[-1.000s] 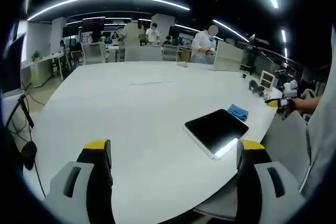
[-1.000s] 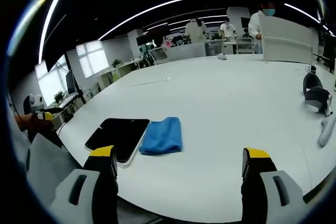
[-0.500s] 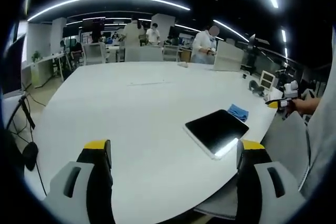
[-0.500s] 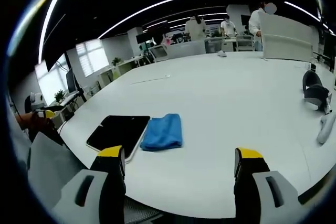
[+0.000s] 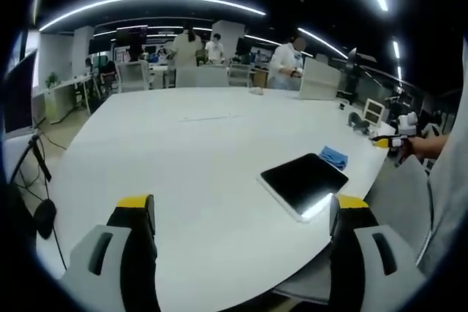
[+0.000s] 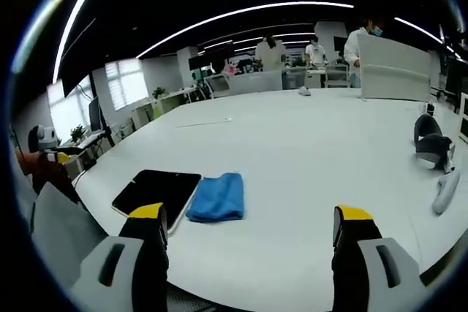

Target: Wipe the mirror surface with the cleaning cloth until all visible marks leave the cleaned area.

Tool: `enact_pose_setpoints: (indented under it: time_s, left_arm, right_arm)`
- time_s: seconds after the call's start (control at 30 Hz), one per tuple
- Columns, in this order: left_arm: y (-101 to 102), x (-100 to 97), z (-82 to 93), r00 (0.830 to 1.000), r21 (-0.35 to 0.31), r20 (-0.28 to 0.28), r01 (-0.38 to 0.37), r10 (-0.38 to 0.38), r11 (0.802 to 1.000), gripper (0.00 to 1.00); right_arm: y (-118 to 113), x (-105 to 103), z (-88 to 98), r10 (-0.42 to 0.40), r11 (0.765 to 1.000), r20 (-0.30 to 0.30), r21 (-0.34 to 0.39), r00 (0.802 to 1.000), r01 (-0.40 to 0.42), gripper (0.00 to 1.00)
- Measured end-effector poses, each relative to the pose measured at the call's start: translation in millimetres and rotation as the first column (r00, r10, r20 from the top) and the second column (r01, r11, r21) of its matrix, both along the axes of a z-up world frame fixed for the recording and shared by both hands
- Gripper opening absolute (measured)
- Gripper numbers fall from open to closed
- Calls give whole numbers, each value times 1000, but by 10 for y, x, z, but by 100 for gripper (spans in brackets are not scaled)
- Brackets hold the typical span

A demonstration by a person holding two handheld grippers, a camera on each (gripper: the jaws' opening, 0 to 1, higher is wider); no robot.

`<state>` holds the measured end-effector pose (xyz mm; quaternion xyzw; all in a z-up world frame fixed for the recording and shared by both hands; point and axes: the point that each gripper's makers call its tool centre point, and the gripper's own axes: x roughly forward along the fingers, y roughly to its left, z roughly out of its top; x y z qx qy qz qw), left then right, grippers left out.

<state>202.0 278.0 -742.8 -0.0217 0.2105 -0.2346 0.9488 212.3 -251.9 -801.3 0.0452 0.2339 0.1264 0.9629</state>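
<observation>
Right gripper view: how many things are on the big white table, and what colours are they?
Black: 1, the mirror
Blue: 1, the cleaning cloth
Dark grey: 1, an object near the far edge
Pale grey: 1, a long thing beside it
Small pale things far back: 1
Total: 5

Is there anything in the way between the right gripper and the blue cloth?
Nothing visible is. In the right gripper view, only bare white table lies between the open right gripper and the blue cloth, which lies right beside the dark mirror, ahead and to the left.
</observation>
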Motion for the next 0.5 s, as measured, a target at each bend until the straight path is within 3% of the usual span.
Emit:
enact_pose_setpoints:
  time_s: [0.1, 0.13, 0.17, 0.3, 0.5]
  left_arm:
    - [20, 11, 9, 1000, 3, 14, -17, 17, 1000, 99]
    - [35, 2, -15, 1000, -1, -4, -25, 25, 1000, 99]
    - [59, 13, -14, 1000, 7, 3, -30, 30, 1000, 99]
    - [109, -17, -27, 999, 36, -7, -34, 34, 999, 99]
    - [99, -33, -10, 999, 18, -5, -39, 39, 999, 99]
  right_arm:
    - [-17, 1, -36, -15, 1000, -21, 2, 1000, 15, 98]
    - [3, -46, -68, -27, 1000, -69, 12, 997, 28, 98]
    - [26, -55, -73, -26, 999, -79, 33, 997, 29, 98]
    - [63, -82, -94, -4, 1000, -90, 31, 996, 6, 98]
    - [92, -98, -113, 0, 1000, -94, 2, 996, 0, 98]
